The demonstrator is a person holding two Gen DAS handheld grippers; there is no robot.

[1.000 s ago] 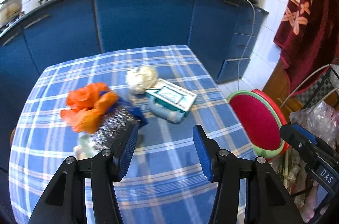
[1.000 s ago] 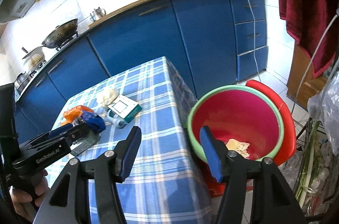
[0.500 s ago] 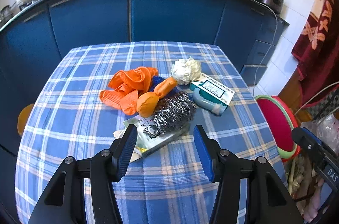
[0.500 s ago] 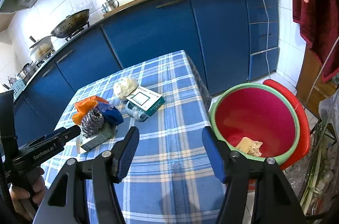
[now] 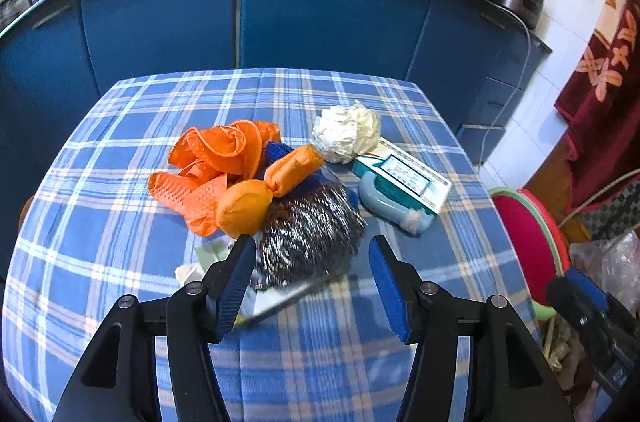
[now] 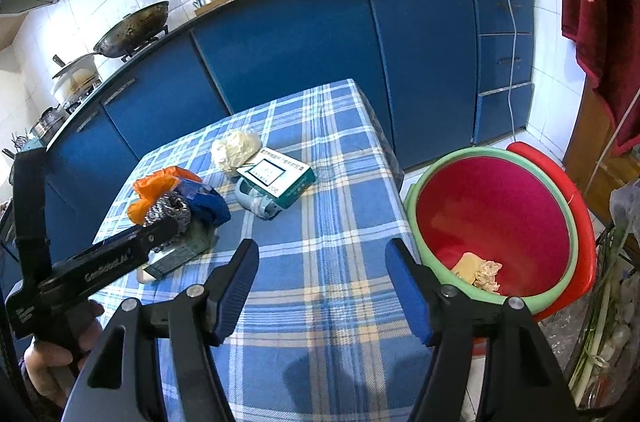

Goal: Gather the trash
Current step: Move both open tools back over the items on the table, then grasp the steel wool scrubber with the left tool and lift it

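Desk (image 5: 120,214): covered with a blue plaid cloth, in front of blue kitchen cabinets.

Trash on the desk, grouped near its middle:
- Steel wool scourer (image 5: 310,230), resting on a flat packet (image 5: 212,250) whose near edge is blurred.
- Orange rubber gloves (image 5: 224,162), crumpled, touching the scourer's far left side, with a blue cloth (image 6: 210,206) under them.
- White paper wad (image 5: 346,132), far right of the gloves.
- Teal and white carton (image 5: 404,178), just beside the wad, lying on a pale blue handled object (image 5: 384,206).

Red basin (image 6: 492,218) with a green rim: off the desk's right edge, lower down, holding a few pale scraps (image 6: 478,270).

Left claw (image 5: 310,282): jaws partly open and just been widening, set to either side of the scourer's near edge, pads not pressing it; nothing held.

Right claw (image 6: 322,286): jaws partly open and just been widening, empty, over the desk's near right edge beside the basin.
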